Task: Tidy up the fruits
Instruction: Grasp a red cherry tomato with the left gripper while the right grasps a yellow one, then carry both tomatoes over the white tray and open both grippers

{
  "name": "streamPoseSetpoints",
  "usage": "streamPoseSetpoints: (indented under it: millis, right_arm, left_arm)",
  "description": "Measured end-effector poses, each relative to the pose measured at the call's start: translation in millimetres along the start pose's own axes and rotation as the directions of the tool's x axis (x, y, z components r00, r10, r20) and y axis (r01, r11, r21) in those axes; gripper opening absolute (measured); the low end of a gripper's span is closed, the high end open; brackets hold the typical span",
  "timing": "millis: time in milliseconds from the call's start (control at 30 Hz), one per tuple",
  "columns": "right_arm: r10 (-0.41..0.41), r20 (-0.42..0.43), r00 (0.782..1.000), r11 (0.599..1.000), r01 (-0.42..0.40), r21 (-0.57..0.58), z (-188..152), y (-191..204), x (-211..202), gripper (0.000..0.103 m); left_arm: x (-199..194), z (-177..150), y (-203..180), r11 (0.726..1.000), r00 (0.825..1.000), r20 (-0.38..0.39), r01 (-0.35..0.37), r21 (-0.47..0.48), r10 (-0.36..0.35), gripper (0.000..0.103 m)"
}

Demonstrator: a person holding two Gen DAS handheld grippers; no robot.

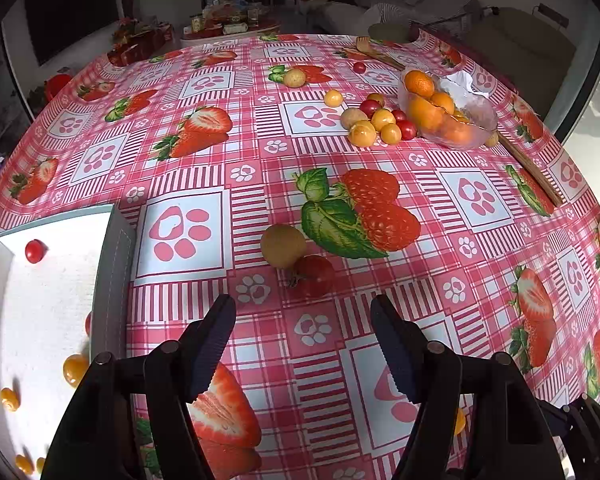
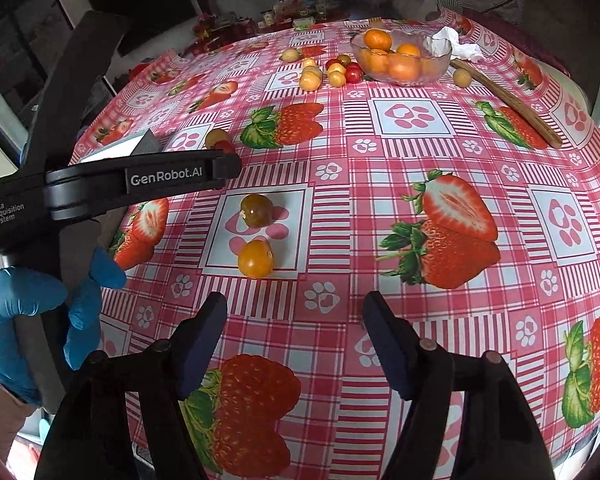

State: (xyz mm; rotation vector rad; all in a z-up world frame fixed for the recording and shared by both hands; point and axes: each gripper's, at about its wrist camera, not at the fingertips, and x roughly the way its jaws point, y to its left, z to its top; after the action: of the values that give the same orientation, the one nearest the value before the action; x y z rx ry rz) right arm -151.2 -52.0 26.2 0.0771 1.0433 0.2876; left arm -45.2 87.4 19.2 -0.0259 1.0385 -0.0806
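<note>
A: Left wrist view first. What is the left gripper (image 1: 303,312) doing?

B: Its jaws stand apart with nothing between them, above the strawberry-print tablecloth (image 1: 236,160). Just beyond the fingertips lie a tan round fruit (image 1: 283,246) and a red tomato (image 1: 315,275), touching each other.

A: And the white tray (image 1: 52,300)?

B: At the left edge. It holds a red cherry tomato (image 1: 35,251) near its far end and several small orange fruits, one of them (image 1: 75,369) by the near wall.

A: Where is the rest of the fruit?

B: Far right on the table, a glass bowl (image 1: 476,120) holds oranges (image 1: 420,83). A loose cluster of yellow and red small fruits (image 1: 380,120) sits just beside it on the left.

A: Now the right wrist view.

B: The right gripper (image 2: 294,312) is spread too, pinching nothing. Ahead of it lie an orange cherry tomato (image 2: 255,258) and a dark greenish-brown one (image 2: 257,210), close but apart. The other gripper's body crosses the left side of the picture, held by a blue-gloved hand (image 2: 28,316).
</note>
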Motion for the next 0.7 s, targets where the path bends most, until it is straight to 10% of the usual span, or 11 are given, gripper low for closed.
streamPoseSetpoints:
  millis: [233,367,433,700]
  right_arm:
    - [-0.003,0.019,1.0,1.0,0.003,-0.018,11,14,12,0.067]
    - [-0.036,0.03,0.999,0.999,0.037,-0.038,14,23,18,0.038]
    - [-0.033,0.027,0.999,0.999,0.034,-0.033,16,23,21,0.022]
    - [0.077,-0.001,0.997,0.996,-0.077,0.043,7,3,8,0.023]
  left_arm:
    - [10,8,-2,0.999,0.999,0.002,-0.035,-0.011,0.035,0.048]
    - [10,9,2,0.999,0.999,0.016,-0.045,-0.016,0.045,0.024]
    - [8,7,6,0.999,0.999,0.023,-0.026,-0.026,0.027,0.023]
    - [-11,-15,7,1.0,0.999,0.044,0.018,-0.019,-0.017,0.023]
